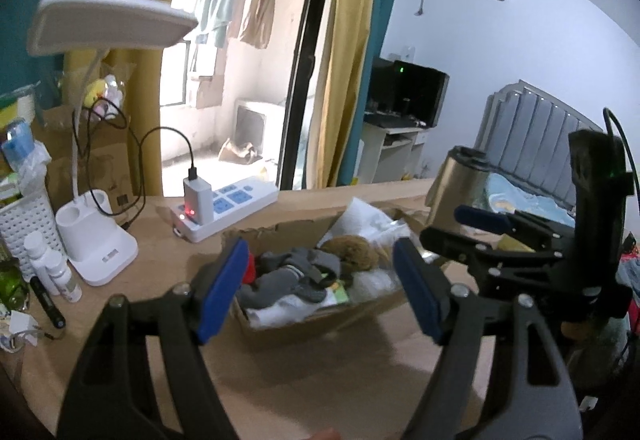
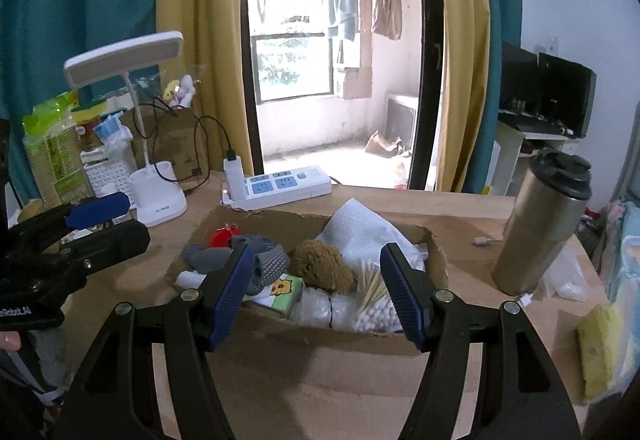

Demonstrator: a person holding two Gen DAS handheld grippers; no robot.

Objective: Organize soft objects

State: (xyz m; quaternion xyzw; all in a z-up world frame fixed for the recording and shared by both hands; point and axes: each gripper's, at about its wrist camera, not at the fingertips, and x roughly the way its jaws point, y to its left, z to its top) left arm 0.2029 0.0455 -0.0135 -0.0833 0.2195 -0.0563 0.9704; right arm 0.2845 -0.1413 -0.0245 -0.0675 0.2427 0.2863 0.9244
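Both grippers hover over the desk point(image 2: 460, 207) w/ jaws spread wide, nothing held: left gripper point(image 1: 320, 288), right gripper point(image 2: 318, 290). Cardboard box point(image 2: 320, 336) sits just ahead, holding grey socks point(image 2: 256, 256), brown sponge point(image 2: 324, 264), white tissue point(image 2: 360, 228), cotton swabs point(image 2: 376, 316).

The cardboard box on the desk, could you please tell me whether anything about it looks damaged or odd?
Yes: the cardboard box has ragged, torn top edges, and its right wall dips unevenly. The soft items inside are heaped loosely, not sorted.
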